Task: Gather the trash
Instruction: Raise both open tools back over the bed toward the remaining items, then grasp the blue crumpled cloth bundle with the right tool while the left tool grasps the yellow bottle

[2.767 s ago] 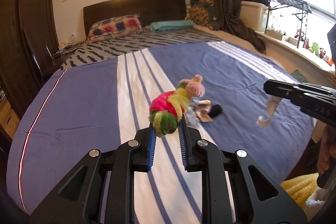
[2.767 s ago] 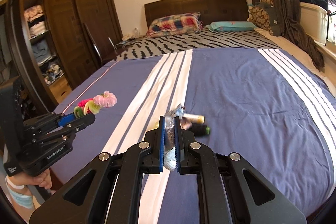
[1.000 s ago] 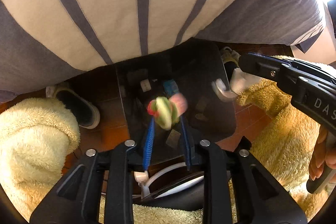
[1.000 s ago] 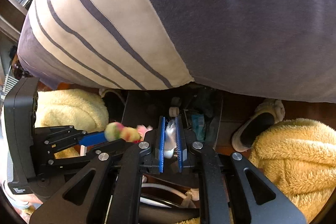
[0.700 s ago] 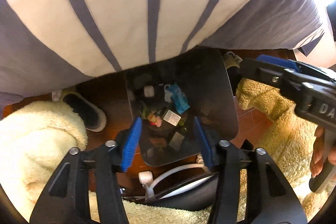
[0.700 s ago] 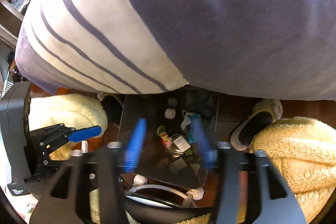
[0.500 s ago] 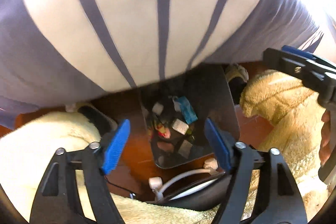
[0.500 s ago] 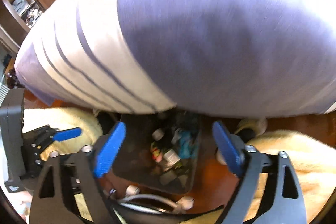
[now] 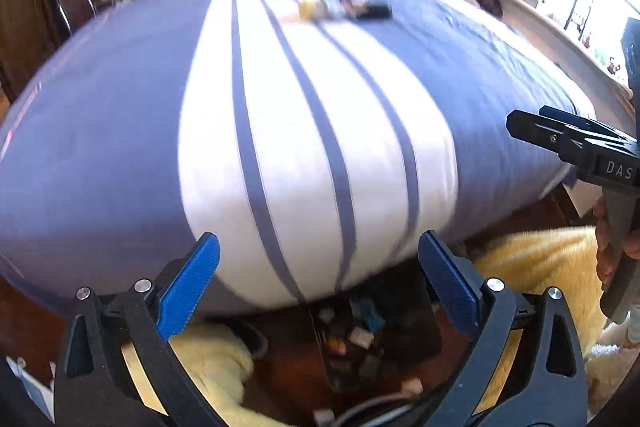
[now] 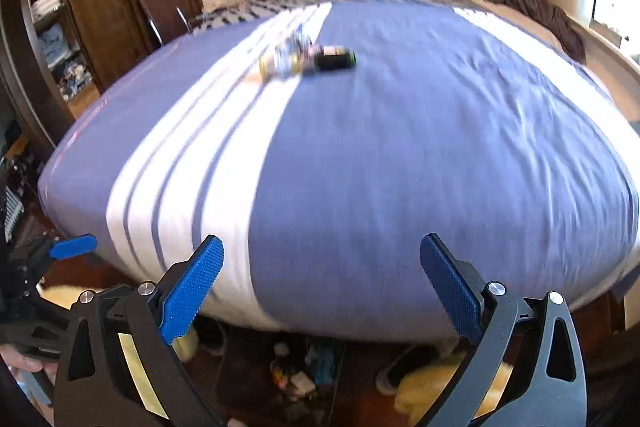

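Litter on the bed: a small blurred cluster point(image 10: 306, 57) lay far up the striped bedspread point(image 10: 400, 155), toward the pillows, well apart from both tools. Items in it: a dark bottle point(image 10: 336, 59) lying on its side with its long axis running across the bed, a yellowish piece point(image 9: 306, 9) at the left end, and crumpled shiny scraps between them; finer detail was too smeared to tell.

Left hand-held gripper point(image 9: 318, 285): released, jaws spread wide, nothing between them, hanging at the foot edge of the bed and pointing up the white stripes.

Right hand-held gripper point(image 10: 322, 281): likewise released and empty, over the plain blue part of the foot edge.

Bearing: from the left tool the cluster lay straight ahead and slightly to the right; from the right tool, ahead and slightly to the left. Neither hand looked clearly nearer. The bottle's end faced the right-hand side, so that tool seemed better placed for it, the left for the yellowish piece.

Bin point(image 10: 280, 371): dark tray on the floor just below the foot of the bed, holding several pieces already.

Room for moving: open bedspread all the way to the cluster, nothing in the path. Slippers point(image 10: 400, 363) and yellow fleece point(image 9: 532, 259) crowded the floor beside the bin.
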A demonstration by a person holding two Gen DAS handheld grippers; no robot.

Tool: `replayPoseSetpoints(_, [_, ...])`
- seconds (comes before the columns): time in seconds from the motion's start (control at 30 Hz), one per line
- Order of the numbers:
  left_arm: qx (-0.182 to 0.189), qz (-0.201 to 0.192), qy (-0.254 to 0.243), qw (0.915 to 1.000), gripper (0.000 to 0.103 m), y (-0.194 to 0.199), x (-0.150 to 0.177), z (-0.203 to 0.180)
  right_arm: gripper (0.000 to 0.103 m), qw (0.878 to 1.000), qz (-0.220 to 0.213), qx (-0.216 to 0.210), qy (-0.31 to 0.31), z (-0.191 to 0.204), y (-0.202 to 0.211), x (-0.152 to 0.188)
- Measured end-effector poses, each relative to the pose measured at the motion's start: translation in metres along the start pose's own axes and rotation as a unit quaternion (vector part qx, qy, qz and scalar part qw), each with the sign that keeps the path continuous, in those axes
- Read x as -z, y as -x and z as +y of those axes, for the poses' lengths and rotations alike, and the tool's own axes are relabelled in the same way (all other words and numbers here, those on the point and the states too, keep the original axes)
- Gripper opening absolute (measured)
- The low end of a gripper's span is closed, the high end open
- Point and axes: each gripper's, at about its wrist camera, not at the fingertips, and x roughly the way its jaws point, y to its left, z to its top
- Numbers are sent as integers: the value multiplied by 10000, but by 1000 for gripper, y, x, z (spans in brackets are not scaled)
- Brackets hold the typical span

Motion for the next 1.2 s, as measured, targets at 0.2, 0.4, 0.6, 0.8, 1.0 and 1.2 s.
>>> replayPoseSetpoints(0.2, [-204,-256,8,9995,94,-24,-55,12,99,9996,-258,-130,-60,3,-24,-69])
replayPoseSetpoints(0.4, [-224,-292,77,9993,94,-58,-104,26,99,9991,-202,-314,-179,5,-71,-122])
replayPoseSetpoints(0.6, [-297,-335,89,9990,94,-84,-143,32,98,9980,-37,-460,-439,5,-122,-173])
replayPoseSetpoints(0.8, [-309,-283,28,9991,94,-103,-159,34,92,9974,299,-505,-410,16,-164,-196])
replayPoseSetpoints(1.0, [-276,-245,-4,9993,94,-113,-168,34,78,9959,561,-518,-491,16,-188,-199])
replayPoseSetpoints(1.2, [-288,-245,-8,9993,94,-118,-173,35,33,9942,667,-627,-560,13,-199,-198])
